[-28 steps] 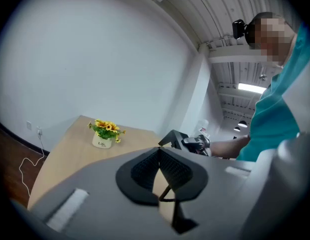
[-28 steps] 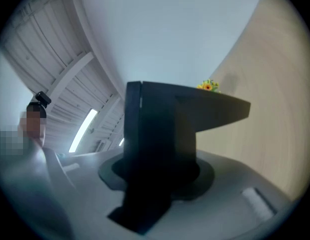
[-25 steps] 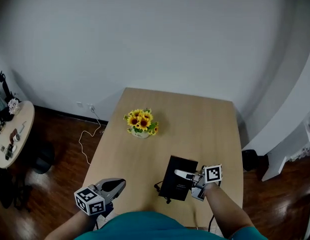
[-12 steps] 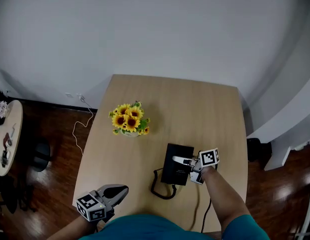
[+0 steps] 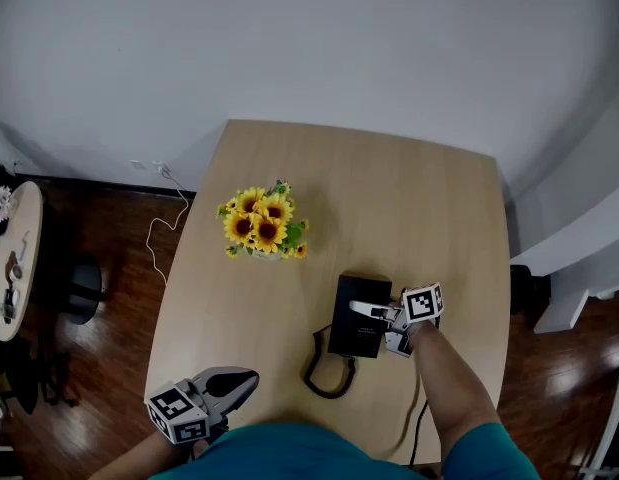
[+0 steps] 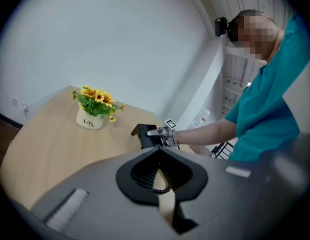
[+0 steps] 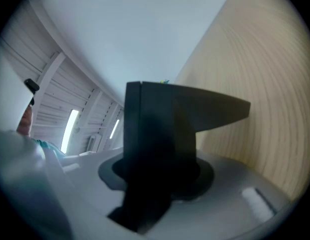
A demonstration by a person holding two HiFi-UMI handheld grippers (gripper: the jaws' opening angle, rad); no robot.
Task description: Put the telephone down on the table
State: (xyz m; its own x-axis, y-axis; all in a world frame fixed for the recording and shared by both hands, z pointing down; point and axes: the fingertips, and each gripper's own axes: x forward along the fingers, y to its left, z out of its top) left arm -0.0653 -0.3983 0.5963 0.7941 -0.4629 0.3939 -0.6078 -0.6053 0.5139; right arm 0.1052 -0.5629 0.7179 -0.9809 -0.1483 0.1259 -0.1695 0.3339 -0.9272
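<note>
Telephone point(image 5: 355, 336) has sunk over the last second and now seems to rest on the table point(image 5: 409, 208), with its cord point(image 5: 324, 376) looped on the wood in front. The right gripper point(image 5: 375, 313) still pinches it. The left gripper point(image 5: 232, 383) waits at the near edge, its jaws pressed together on nothing. Letting go looks like all that remains.

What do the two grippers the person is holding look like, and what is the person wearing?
Each is grey plastic with a black, spade-shaped hollow around its jaws. The left gripper and the right gripper each carry a white cube printed with black square markers. The person wears a teal short-sleeved shirt.
</note>
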